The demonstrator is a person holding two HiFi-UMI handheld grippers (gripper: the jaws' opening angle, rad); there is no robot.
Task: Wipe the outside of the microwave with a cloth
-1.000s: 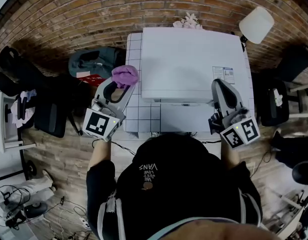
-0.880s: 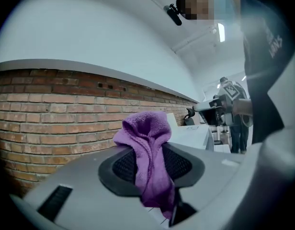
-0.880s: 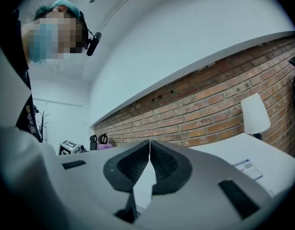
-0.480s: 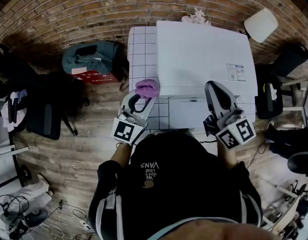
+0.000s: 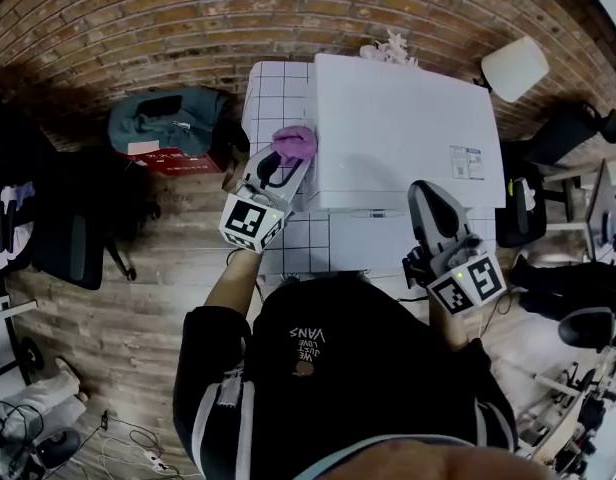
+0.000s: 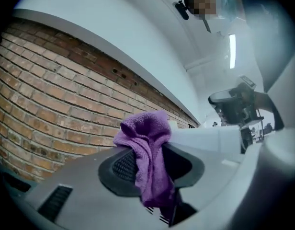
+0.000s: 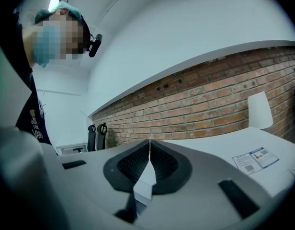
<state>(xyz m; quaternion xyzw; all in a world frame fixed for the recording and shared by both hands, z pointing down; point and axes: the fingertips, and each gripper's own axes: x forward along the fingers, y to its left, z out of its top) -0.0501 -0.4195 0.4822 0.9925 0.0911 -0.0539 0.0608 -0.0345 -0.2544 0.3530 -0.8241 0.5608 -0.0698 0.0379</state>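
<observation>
1. Purple cloth (image 5: pixel 295 142) is clamped in the left tongs (image 5: pixel 284 158), bunched at the tips with a tail hanging between the jaws.
2. The cloth sits at the top left edge of the white microwave (image 5: pixel 398 118), near the left edge of the desk (image 5: pixel 273 93). Contact is not certain.
3. Right tongs (image 5: pixel 429 204) are closed together and empty, by the microwave's front right.
4. Judgement: the microwave's left wall lies immediately right of the cloth, with its long axis running front to back. The left tongs are nearer, so stroke along that line.

The person's black shirt (image 5: pixel 306 346) is showing upside-down white print reading "VANS"; the small sticker (image 5: pixel 466 162) on the white microwave (image 5: pixel 398 118) is showing nothing legible.
</observation>
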